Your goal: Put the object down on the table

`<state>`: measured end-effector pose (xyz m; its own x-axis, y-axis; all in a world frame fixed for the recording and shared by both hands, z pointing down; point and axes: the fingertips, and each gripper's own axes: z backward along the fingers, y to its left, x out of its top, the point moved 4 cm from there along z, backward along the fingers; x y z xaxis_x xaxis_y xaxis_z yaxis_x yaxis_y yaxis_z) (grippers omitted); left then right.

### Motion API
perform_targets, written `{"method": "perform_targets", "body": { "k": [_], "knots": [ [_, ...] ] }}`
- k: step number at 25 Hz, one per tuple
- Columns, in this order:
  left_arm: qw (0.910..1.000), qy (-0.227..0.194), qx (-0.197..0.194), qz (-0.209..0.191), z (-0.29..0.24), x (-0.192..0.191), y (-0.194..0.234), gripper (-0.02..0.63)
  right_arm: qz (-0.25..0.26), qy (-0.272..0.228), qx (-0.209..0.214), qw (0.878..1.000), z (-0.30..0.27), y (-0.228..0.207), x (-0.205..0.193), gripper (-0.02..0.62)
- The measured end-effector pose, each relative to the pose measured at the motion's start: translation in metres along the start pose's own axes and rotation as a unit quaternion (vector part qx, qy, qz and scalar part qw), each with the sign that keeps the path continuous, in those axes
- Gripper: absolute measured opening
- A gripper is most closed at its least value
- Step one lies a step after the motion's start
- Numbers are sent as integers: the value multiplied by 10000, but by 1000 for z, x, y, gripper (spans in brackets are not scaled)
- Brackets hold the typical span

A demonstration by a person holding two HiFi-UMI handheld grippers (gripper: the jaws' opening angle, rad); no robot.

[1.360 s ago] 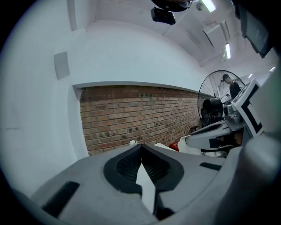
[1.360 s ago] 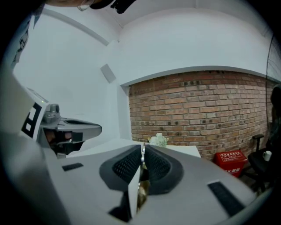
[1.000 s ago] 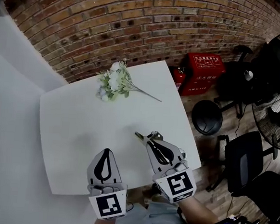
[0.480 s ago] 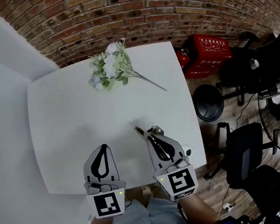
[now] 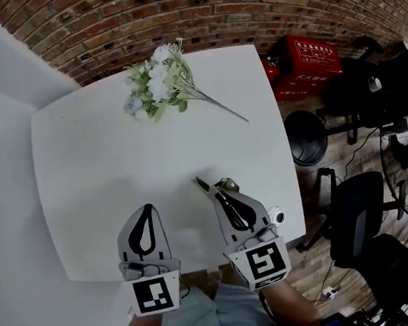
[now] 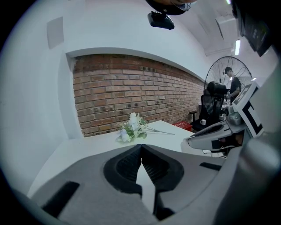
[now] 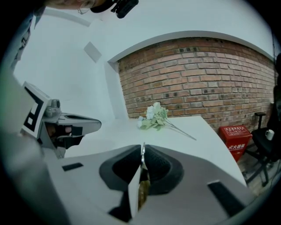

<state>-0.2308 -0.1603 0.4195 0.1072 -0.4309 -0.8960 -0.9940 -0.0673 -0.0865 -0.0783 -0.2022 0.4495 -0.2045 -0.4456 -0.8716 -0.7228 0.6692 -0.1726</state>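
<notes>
Over the table [image 5: 106, 151], right gripper [image 5: 217, 193] still clamps object [image 5: 201, 186].

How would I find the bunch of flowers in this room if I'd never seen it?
Find the white table standing against the brick wall. At its far edge, nearest the wall, lies the bunch of flowers: white blooms, green leaves, thin stems trailing right. It alone lies loose on the tabletop.

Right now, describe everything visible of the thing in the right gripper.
The right gripper is shut on a thin flat object, seen edge-on: a pale, metal-looking strip, brownish lower between the pads. In the head view its short dark end pokes past the jaw tips over the white table. What it is, I cannot tell.
</notes>
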Motion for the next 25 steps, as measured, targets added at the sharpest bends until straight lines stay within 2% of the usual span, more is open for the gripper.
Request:
{"method": "perform_targets", "body": {
  "k": [11,18,23,25],
  "knots": [
    [9998,108,-141,-10,-8,-9,5,9,-95,122,-112,9998,-5,0,-12,34],
    [9997,156,-166,12,-10,-13,6,9,55,28,-168,9998,-7,-4,-20,31],
    [9996,195,-195,-18,-12,-16,7,9,-164,182,-176,9995,-10,-1,-23,31],
    [9995,212,-210,-35,-14,-17,7,9,-90,162,-189,9997,-11,-4,-27,30]
  ]
}}
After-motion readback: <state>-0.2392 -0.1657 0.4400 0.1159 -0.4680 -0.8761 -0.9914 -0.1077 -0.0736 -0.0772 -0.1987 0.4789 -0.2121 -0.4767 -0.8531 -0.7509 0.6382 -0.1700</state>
